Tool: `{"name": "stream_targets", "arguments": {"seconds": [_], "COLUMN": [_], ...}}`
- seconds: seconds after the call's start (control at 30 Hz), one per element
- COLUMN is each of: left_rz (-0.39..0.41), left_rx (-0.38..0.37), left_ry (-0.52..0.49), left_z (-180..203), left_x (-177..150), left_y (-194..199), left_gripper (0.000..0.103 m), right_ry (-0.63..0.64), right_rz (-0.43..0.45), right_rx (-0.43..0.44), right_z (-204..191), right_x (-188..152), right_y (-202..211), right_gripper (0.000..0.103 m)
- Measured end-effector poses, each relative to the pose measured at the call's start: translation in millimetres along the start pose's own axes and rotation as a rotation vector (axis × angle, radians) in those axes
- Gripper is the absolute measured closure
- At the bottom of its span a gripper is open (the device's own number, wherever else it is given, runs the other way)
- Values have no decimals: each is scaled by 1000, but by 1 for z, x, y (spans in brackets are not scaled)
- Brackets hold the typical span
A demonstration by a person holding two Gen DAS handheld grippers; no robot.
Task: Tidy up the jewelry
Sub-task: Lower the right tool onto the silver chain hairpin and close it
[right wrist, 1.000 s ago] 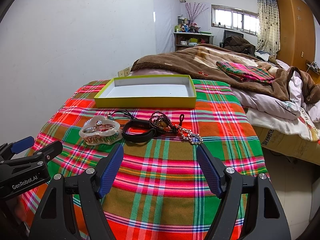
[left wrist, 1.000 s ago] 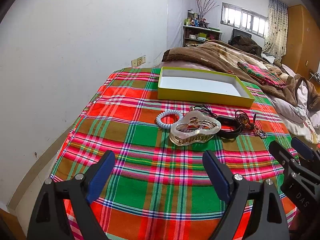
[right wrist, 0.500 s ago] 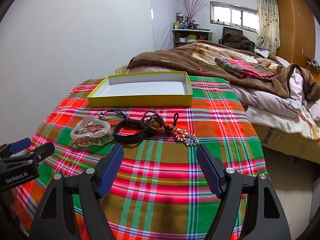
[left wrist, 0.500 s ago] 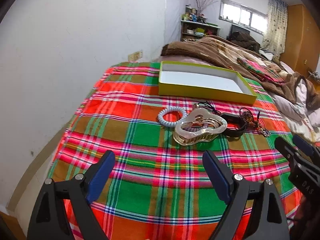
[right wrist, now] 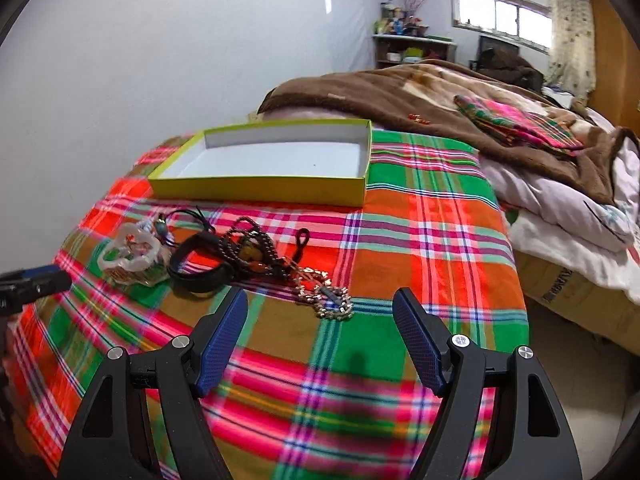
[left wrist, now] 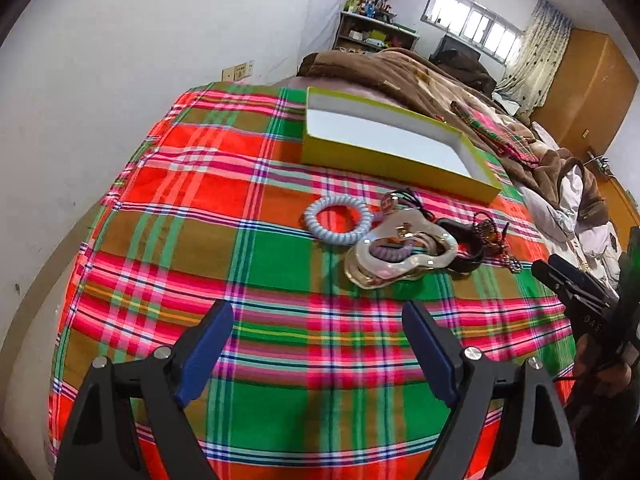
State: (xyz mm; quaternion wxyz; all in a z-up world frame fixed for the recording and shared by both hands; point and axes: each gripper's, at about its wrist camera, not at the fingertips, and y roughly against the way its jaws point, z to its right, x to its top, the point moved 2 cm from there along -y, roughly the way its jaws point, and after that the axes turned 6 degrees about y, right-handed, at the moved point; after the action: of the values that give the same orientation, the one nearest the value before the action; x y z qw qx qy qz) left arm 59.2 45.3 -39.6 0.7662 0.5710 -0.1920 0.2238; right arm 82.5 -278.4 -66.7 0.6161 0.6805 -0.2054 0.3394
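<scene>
On the plaid blanket [left wrist: 280, 264], only the left view shows the coil hair tie [left wrist: 337, 220]; both hand-held grippers [left wrist: 316, 344] [right wrist: 320, 332] gape empty.

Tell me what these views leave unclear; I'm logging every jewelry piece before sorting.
- Dish contents: left view, overlapping, too small to count.
- Dish: right view, blurred.
- Beaded strands: right view, tangled over the black band.
- Right gripper: left view, cut by edge.
</scene>
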Motion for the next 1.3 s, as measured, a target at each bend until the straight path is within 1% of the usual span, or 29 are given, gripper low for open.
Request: {"name": "stream_targets", "arguments": {"seconds": [0.07,0.13,0.2,0.27,0.33,0.4,0.6,0.67,0.8,0.83,0.87,1.0,1.2,1.3], "left_rz": [-15,-27,-35,-40,-38,-38,-33,-32,-24,-22,-22,-26,-21,-21], "left_rx": [-14,-6,-22,-34,-49,-58,-49,-52,-53,-50,-44,-37,-33,-13], "left_ry": [0,-11,-8,-13,-32,-52,-62,-68,-80,-86,-90,-86,-117,-144], "left_z": [-2,0,1,3,8,13,22,24,30,31,32,32,39,42], "left_x": [3,5,7,9,10,11,18,19,22,23,23,26,26,26], "left_y": [-3,-6,-8,-10,-11,-12,-17,-18,-19,-20,-21,-25,-28,-32], "left_gripper": [15,15,15,15,15,15,15,15,15,15,15,15,15,15], "right_ry": [59,100,127,135,154,177,222,229,248,255,262,264,219,194], "right_rz": [-19,-36,-43,-54,-62,-75,-105,-111,-119,-120,-117,-115,-98,-88], "right_rx": [43,58,93,109,120,136,139,154,149,135,121,108,83,85], "right_z": [0,-1,0,3,2,0,0,0,-1,-1,-2,-2,4,6], "right_x": [2,3,5,7,8,9,9,8,6,6,5,0,-2,-4], "right_y": [-9,-15,-23,-30,-36,-41,-49,-50,-50,-50,-48,-44,-37,-31], "right_gripper": [28,28,33,42,46,46,64,65,65,72,73,73,73,73]}}
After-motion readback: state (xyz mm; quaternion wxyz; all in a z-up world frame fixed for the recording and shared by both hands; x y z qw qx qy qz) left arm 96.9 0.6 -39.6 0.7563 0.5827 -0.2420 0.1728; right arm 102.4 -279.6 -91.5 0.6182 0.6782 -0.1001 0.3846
